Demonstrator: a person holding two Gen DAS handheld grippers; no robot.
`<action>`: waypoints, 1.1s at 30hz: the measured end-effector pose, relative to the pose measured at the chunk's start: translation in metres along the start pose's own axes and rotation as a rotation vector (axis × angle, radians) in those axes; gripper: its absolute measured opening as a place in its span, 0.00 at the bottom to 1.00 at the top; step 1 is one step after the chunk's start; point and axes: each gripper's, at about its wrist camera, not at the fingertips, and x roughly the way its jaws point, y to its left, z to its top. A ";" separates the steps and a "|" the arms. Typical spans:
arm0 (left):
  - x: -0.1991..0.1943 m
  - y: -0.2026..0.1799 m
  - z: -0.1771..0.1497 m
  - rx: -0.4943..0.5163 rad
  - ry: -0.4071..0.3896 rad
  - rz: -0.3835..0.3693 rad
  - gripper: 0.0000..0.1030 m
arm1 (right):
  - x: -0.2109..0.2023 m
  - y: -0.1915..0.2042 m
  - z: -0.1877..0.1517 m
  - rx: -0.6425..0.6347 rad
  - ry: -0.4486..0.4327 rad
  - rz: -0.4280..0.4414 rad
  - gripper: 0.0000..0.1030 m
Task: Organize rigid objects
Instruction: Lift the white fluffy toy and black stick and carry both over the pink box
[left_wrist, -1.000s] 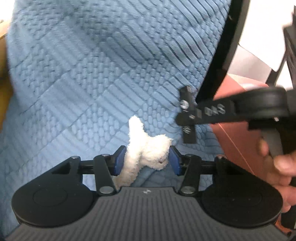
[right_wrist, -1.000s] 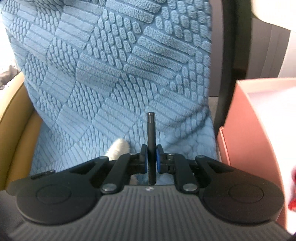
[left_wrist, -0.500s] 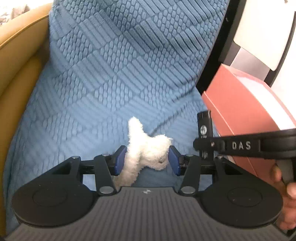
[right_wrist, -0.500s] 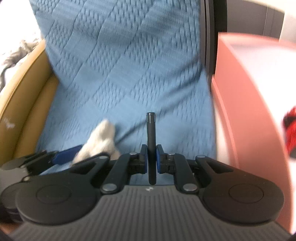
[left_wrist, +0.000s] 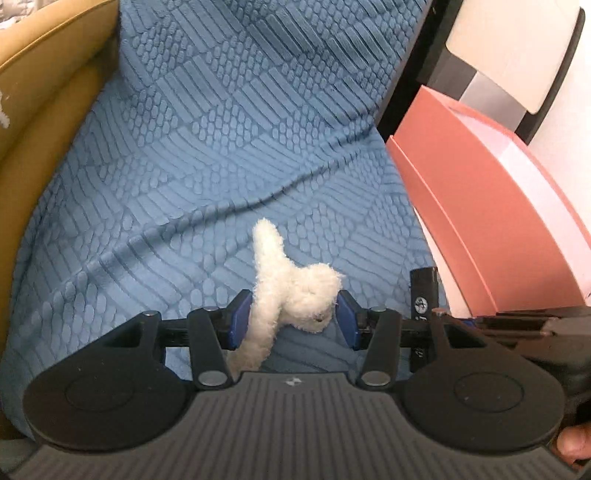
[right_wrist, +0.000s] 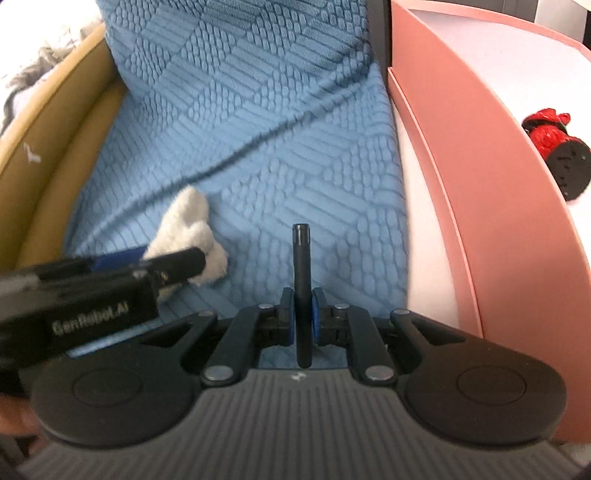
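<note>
Along the left edge of the L wrist view a tan padded armrest (left_wrist: 44, 122) is seen, w/ a blue textured cover (left_wrist: 207, 155) filling the centre. At lower centre the left gripper (left_wrist: 291, 317) is shown w/ its blue pads (left_wrist: 238, 319) pinching a white plush toy (left_wrist: 291, 295) from both sides; one fuzzy limb is stuck up toward frame centre, another is hung down below the pads. Just right of it a black rod (left_wrist: 424, 295) is seen upright, held by the other tool that enters from the right edge. At upper right a pink box (left_wrist: 491, 221) is placed beside the cover, its white inside partly visible. A fingertip is glimpsed at the lower right corner.

At far left of the R wrist view the same armrest (right_wrist: 48, 192) is seen, then the left tool w/ the plush (right_wrist: 192, 221) at mid-left, above the cover (right_wrist: 258, 110). At lower centre the right gripper (right_wrist: 303, 317) is shown w/ fingers pressed nearly together, the thin black rod (right_wrist: 301, 266) clamped between them & pointing straight up in the frame. At right the pink box (right_wrist: 480, 184) is seen; a red & black figure (right_wrist: 557, 147) is lying on its white floor at the upper right.
</note>
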 end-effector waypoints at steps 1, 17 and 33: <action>0.001 0.000 0.000 -0.002 0.001 -0.002 0.54 | 0.001 -0.001 -0.002 -0.001 -0.004 -0.004 0.12; 0.021 -0.006 0.006 0.046 0.025 0.002 0.63 | 0.013 0.005 -0.004 -0.103 -0.112 -0.019 0.14; 0.026 -0.007 0.006 0.042 0.011 0.018 0.53 | 0.005 -0.005 -0.003 -0.047 -0.135 -0.007 0.12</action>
